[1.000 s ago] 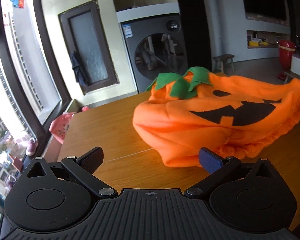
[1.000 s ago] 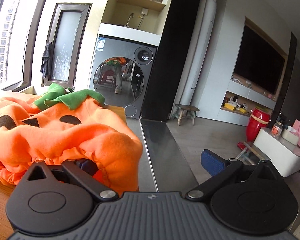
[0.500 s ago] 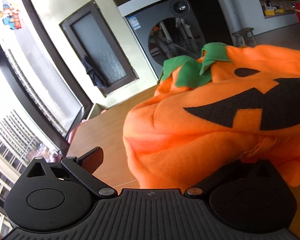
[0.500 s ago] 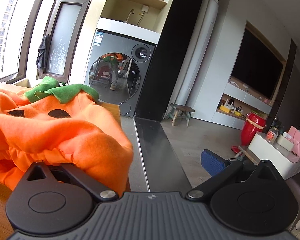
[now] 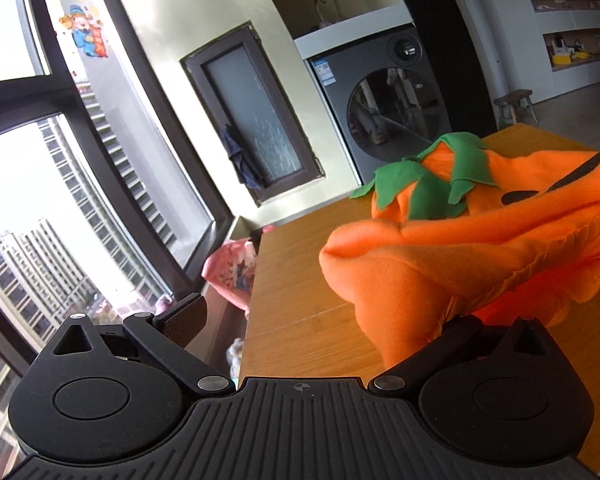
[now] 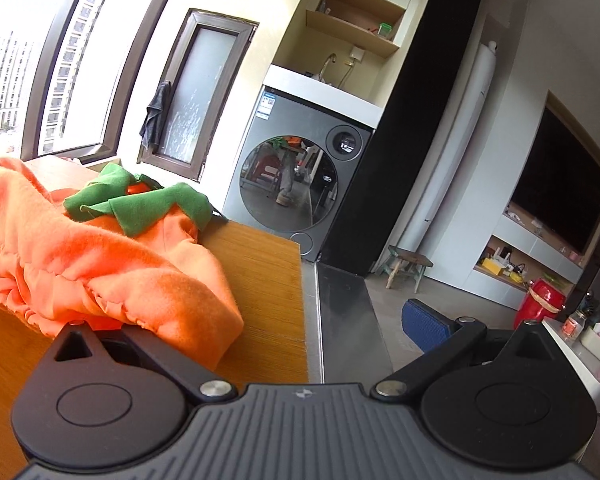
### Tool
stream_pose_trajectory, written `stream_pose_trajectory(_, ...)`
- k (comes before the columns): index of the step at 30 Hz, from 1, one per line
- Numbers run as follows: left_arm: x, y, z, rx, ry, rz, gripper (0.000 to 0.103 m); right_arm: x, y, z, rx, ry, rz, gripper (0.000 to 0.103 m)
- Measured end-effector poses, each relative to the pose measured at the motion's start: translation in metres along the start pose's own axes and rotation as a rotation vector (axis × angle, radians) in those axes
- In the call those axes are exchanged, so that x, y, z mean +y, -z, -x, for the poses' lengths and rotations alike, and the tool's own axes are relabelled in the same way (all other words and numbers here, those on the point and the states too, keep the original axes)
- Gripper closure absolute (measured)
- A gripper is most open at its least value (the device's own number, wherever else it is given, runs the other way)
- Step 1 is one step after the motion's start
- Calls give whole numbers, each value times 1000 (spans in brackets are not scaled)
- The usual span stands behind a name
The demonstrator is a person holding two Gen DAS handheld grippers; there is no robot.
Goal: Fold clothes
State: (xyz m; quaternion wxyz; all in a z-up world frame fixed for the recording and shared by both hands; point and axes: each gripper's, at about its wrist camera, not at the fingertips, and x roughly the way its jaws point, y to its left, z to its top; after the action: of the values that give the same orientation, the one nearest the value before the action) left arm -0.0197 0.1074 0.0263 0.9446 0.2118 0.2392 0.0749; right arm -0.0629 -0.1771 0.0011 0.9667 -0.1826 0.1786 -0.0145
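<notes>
Orange fleece of the pumpkin costume (image 5: 480,248) lies heaped on the wooden table (image 5: 300,272), burying the left gripper's (image 5: 320,316) right finger and the right gripper's (image 6: 292,320) left finger; both jaws stand wide apart. Only the right view shows the television (image 6: 560,200). Washing machine (image 6: 296,184) label: unreadable.
</notes>
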Motion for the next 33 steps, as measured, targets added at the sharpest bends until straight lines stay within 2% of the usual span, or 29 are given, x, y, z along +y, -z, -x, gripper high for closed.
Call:
stream_pose_trajectory(3,-7,16,20,-4,87,-24,0,6,5,21,9,-98,55,0)
stream_pose_trajectory(5,-16,25,14,40,153,-26,0,15,11,27,36,-153,114,0)
stream_pose_trajectory(8,-24,33,1,108,187,-15,0,34,24,26,93,-188,221,0)
stream_pose_trajectory(9,-23,34,0,122,219,-4,0,39,27,27,102,-194,250,0)
stream_pose_trajectory(11,-16,38,4,150,371,36,0,43,31,35,111,-228,279,0)
stream_pose_trajectory(12,-8,43,8,158,504,73,0,40,32,41,113,-274,263,0)
stream_pose_trajectory(14,9,52,21,105,769,156,0,25,29,55,114,-399,194,0)
stream_pose_trajectory(16,18,58,38,11,884,207,0,9,25,70,76,-504,128,0)
stream_pose_trajectory(17,22,56,43,-29,894,220,0,2,22,78,37,-537,107,0)
stream_pose_trajectory(19,24,43,48,-83,867,235,0,-10,6,89,-48,-609,47,0)
stream_pose_trajectory(21,23,19,41,-105,834,243,0,-20,-15,96,-132,-682,-27,0)
stream_pose_trajectory(23,21,-4,32,-124,801,251,0,-26,-41,88,-172,-742,-134,0)
stream_pose_trajectory(24,19,-15,22,-111,780,264,0,-25,-52,78,-159,-761,-198,0)
stream_pose_trajectory(26,13,-35,1,-78,737,293,0,-13,-72,50,-74,-793,-329,0)
stream_pose_trajectory(29,4,-50,-44,19,691,372,0,19,-80,-11,156,-827,-450,0)
stream_pose_trajectory(31,0,-47,-72,105,719,427,0,46,-73,-48,267,-818,-446,0)
stream_pose_trajectory(33,-6,-35,-102,197,782,466,0,65,-63,-67,309,-792,-397,0)
